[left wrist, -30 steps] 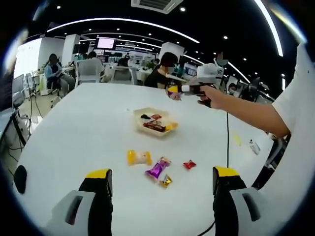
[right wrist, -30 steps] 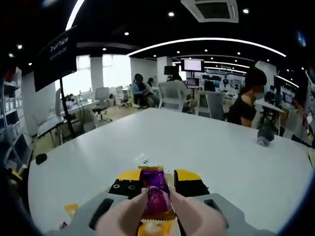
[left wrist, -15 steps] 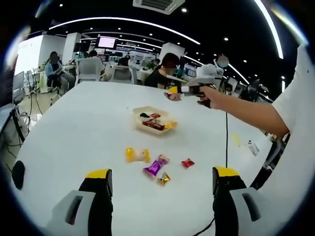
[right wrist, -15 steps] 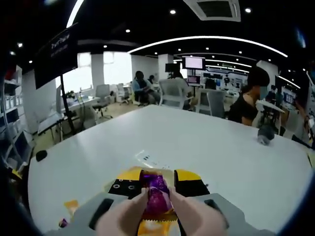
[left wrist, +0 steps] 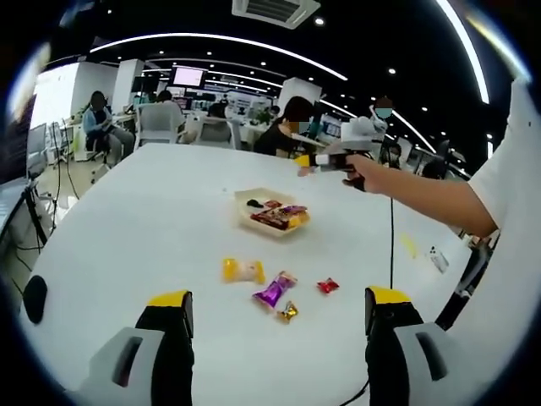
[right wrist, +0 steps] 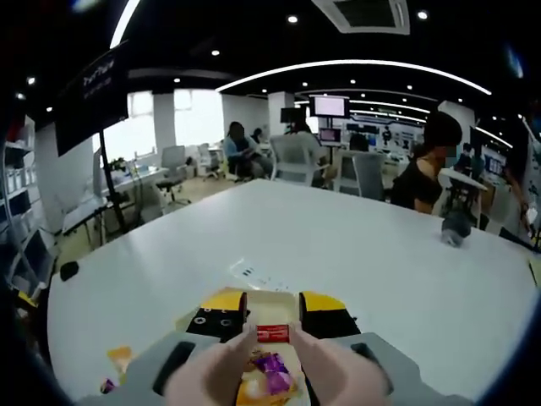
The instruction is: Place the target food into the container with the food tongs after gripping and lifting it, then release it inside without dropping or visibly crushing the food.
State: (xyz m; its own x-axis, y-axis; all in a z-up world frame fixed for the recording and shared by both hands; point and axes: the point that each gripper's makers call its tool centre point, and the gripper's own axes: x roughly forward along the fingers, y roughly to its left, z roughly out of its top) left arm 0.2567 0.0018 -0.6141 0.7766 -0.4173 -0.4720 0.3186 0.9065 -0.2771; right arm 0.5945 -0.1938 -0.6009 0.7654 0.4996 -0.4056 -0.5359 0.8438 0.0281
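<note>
A shallow beige tray (left wrist: pixel 245 201) sits mid-table with several wrapped candies in it, a purple one (left wrist: pixel 293 210) among them. My right gripper (left wrist: pixel 314 160) hovers just past the tray, open, nothing in its tips. In the right gripper view its pale tong-like fingers (right wrist: pixel 221 365) stand apart over the tray (right wrist: pixel 269 298); a red candy (right wrist: pixel 272 333) and the purple candy (right wrist: pixel 272 365) lie loose below. My left gripper (left wrist: pixel 278 298) is open, low over the near table. Loose before it lie a yellow candy (left wrist: pixel 243 271), a purple candy (left wrist: pixel 275 291), a gold one (left wrist: pixel 287 313) and a red one (left wrist: pixel 327 286).
The white table (left wrist: pixel 127 228) is wide and bare on its left. A black cable (left wrist: pixel 390 245) hangs from the right gripper across the table. A dark object (right wrist: pixel 456 233) rests far right, a black puck (left wrist: pixel 34 298) near the left edge. People sit at desks behind.
The purple candy held between the right gripper's fingers has dropped out and now lies in the tray. The left gripper stays open and nearly still.
</note>
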